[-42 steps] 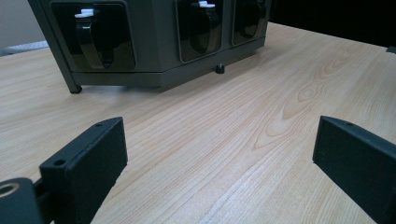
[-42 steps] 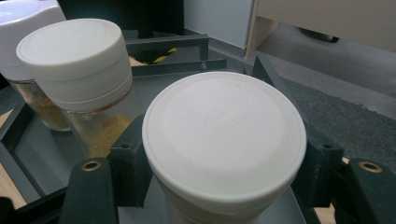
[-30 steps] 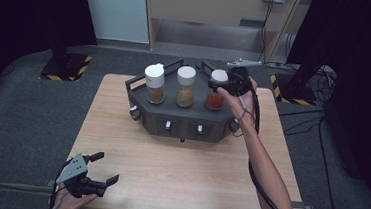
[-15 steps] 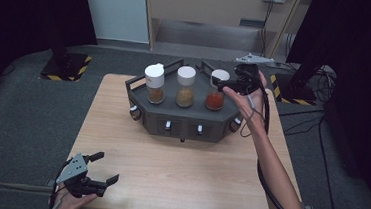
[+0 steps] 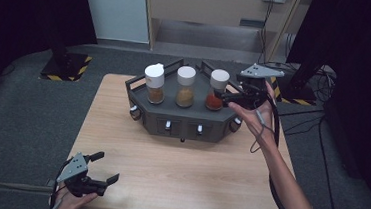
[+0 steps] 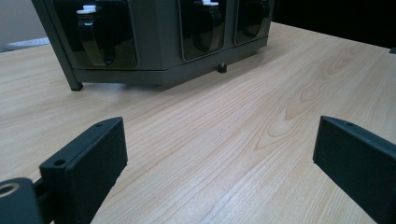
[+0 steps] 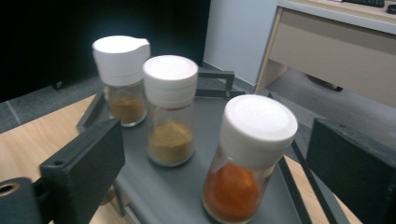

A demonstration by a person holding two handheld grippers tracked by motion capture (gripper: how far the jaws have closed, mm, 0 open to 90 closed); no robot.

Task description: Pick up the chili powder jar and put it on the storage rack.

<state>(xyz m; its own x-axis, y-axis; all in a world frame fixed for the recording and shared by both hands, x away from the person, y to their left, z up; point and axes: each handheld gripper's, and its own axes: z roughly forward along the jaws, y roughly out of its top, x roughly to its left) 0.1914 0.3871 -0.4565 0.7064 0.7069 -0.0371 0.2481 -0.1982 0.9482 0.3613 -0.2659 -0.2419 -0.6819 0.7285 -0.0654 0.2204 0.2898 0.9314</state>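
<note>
Left gripper (image 5: 99, 168): near bench (image 5: 178, 174) edge, fingers apart, nothing between.
Rack (image 5: 182, 122): mid-bench, three jars upright on top.
Red jar (image 5: 216, 91): rightmost on rack.
Right gripper (image 5: 224, 94): just right of red jar, fingers just opened, apart, not touching it.

A light wooden table (image 5: 178, 169) is carrying a dark grey spice rack (image 5: 185, 119) sitting toward its far edge

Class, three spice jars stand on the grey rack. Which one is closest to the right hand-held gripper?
The jar of red-orange spice, at the rack's right end beside the right hand-held gripper; the other two hold brown and tan powders.
</note>
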